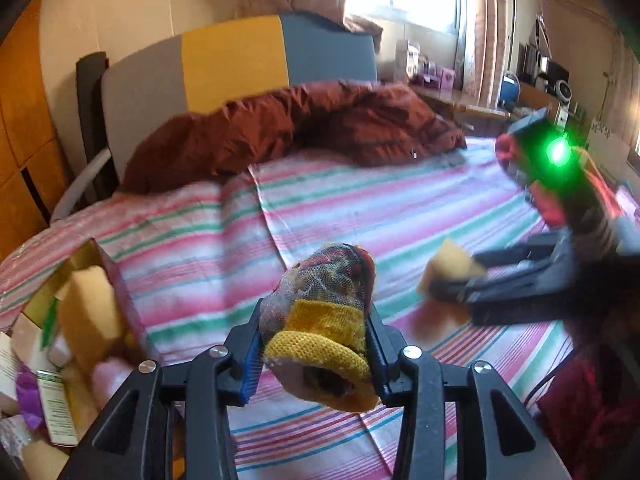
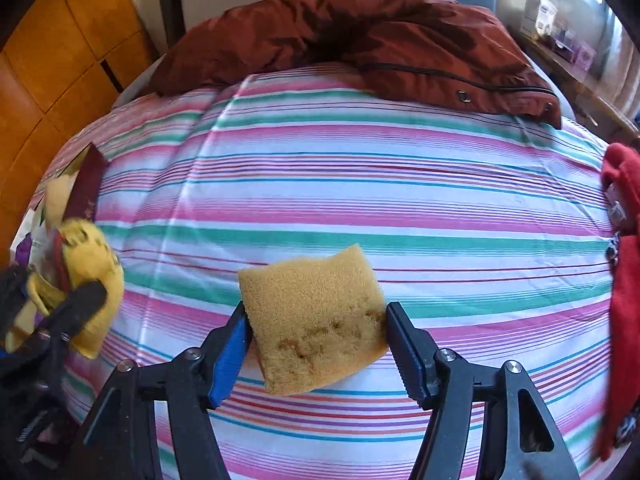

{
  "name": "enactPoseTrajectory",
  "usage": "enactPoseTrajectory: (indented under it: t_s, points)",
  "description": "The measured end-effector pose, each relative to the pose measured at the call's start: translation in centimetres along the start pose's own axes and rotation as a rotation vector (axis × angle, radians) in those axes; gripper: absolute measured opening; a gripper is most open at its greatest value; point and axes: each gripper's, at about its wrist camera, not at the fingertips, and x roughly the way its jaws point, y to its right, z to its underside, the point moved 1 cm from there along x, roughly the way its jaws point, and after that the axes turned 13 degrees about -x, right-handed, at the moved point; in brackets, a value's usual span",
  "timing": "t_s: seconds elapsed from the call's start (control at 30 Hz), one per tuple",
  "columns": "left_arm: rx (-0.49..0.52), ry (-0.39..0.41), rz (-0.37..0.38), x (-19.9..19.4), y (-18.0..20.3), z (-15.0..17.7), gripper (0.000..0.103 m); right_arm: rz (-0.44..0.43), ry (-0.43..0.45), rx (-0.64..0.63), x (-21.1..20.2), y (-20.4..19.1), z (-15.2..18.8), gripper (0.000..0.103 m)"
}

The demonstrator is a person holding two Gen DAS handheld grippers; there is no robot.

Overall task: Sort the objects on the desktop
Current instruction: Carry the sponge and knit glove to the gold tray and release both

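Above the striped bed (image 2: 360, 184), right gripper (image 2: 316, 344) jaws squeeze a soft, light sponge (image 2: 316, 320) by its sides; left gripper (image 1: 316, 356) jaws clamp a squishy scrubber (image 1: 324, 320).

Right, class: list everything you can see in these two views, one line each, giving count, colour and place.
mesh scrubber: one, yellow and mottled, held by the left gripper
sponge: one, tan, held by the right gripper
striped cloth: one, pink, green and white, covering the surface
jacket: one, rust-brown, far edge
open box: one, dark red, left edge, holding sponges
red fabric: one, right edge
left gripper: black, blue pads, shut
right gripper: black, blue pads, shut
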Motion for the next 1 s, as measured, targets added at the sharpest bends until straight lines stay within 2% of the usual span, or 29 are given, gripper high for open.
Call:
enactPoseTrajectory:
  t_s: [0.17, 0.3, 0.6, 1.0]
  points:
    - [-0.021, 0.053, -0.01, -2.4, -1.2, -0.9, 0.043, -0.013, -0.027, -0.026, 0.7, -2.5, -0.1, 0.066]
    - [-0.05, 0.076, -0.022, -3.8, -2.4, -1.2, 0.043, -0.022, -0.015, -0.01, 0.3, -3.6, -0.2, 0.066]
    - [-0.125, 0.106, -0.09, -6.2, -6.6, -1.3, 0.043, -0.048, 0.114, 0.057, -3.3, -6.3, -0.7, 0.066]
    - [-0.272, 0.117, -0.246, -8.3, -14.8, -0.7, 0.044, -0.169, 0.261, -0.051, -5.9, -14.0, -4.1, 0.066]
